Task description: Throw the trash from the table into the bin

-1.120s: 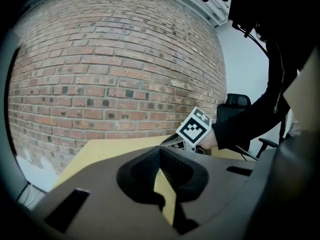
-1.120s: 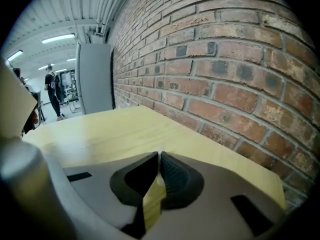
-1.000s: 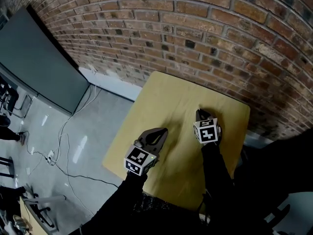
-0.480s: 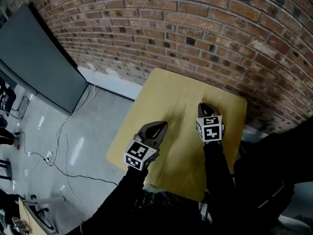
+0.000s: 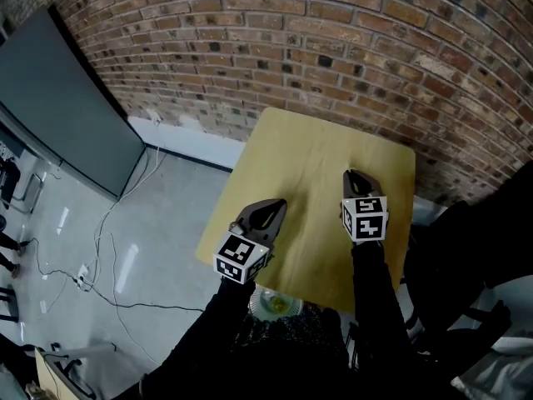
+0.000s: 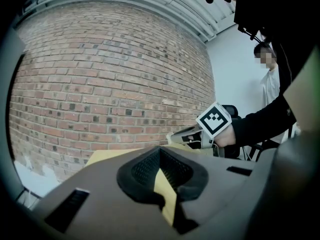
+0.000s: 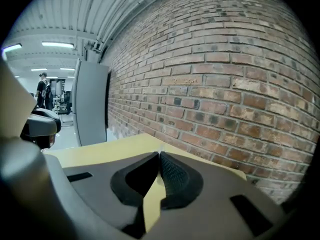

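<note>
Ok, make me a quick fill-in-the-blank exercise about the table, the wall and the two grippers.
1. The wall behind the table is built of ____.
2. The left gripper and the right gripper both have their jaws ____, with nothing between them.
3. In the head view, the dark grey panel stands to the table's ____.
Missing words: brick; shut; left.
</note>
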